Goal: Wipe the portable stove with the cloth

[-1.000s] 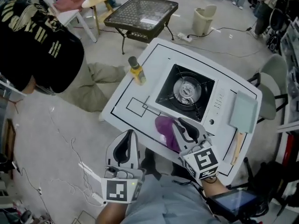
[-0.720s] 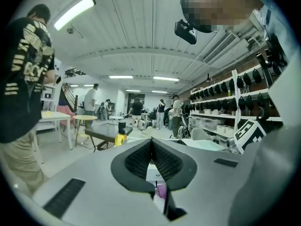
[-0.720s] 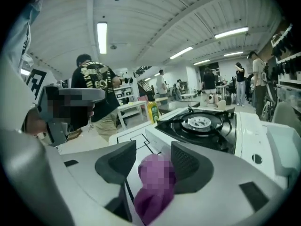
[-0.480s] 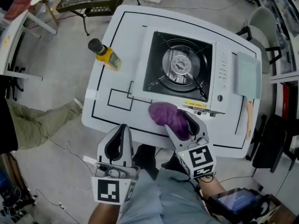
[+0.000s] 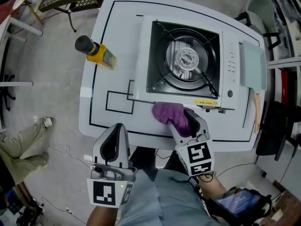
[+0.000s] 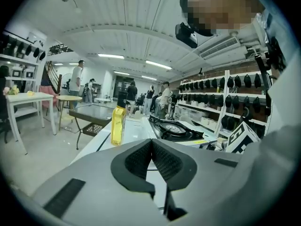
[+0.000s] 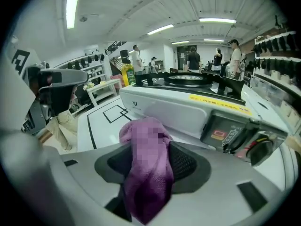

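The purple cloth (image 5: 168, 115) sits bunched at the portable stove's (image 5: 186, 58) front edge, between the right gripper's (image 5: 187, 122) fingers, which have just been opening and now stand spread around it. The left gripper's (image 6: 152, 142) fingers are pressed together with nothing between them, short of the desk's (image 5: 117, 41) near edge.

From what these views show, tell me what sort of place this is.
Probably a robotics or data-collection lab rather than a kitchen: the white table is marked with black outline boxes, wall racks hold rows of dark gear, and people stand about an open, strip-lit hall.
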`<state>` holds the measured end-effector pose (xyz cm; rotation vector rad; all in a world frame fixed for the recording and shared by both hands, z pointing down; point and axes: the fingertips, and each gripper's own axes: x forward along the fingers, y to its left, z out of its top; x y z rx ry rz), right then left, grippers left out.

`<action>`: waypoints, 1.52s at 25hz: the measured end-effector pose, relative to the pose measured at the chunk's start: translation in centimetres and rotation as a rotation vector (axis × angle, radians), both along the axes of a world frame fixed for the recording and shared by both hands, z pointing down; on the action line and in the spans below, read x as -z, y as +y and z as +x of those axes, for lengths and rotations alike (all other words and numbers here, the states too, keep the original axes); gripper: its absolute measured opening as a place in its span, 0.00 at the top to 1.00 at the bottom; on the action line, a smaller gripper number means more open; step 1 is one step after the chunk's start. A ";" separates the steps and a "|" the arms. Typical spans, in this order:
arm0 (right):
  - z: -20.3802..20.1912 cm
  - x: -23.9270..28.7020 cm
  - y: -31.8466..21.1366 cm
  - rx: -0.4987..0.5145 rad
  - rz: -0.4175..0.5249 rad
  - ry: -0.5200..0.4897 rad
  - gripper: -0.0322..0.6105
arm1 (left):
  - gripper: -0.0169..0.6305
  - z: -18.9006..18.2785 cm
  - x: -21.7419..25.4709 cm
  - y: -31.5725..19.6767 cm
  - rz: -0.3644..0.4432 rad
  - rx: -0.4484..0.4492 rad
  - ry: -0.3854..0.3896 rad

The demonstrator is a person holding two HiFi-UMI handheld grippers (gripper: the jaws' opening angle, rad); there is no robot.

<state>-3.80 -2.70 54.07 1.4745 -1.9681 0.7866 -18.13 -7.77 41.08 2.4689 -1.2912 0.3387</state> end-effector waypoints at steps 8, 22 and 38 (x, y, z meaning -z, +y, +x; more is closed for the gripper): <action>-0.1 0.7 0.0 -0.017 0.026 -0.054 0.78 | 0.95 0.3 -0.1 -0.8 -0.005 -0.033 0.025; -0.8 11.6 -0.6 -0.012 0.230 -0.141 0.78 | 0.95 2.1 8.6 -0.6 0.146 -0.094 0.084; -8.6 16.1 -5.9 0.225 0.332 -0.144 0.78 | 0.95 -2.6 11.9 -1.6 0.227 0.024 0.070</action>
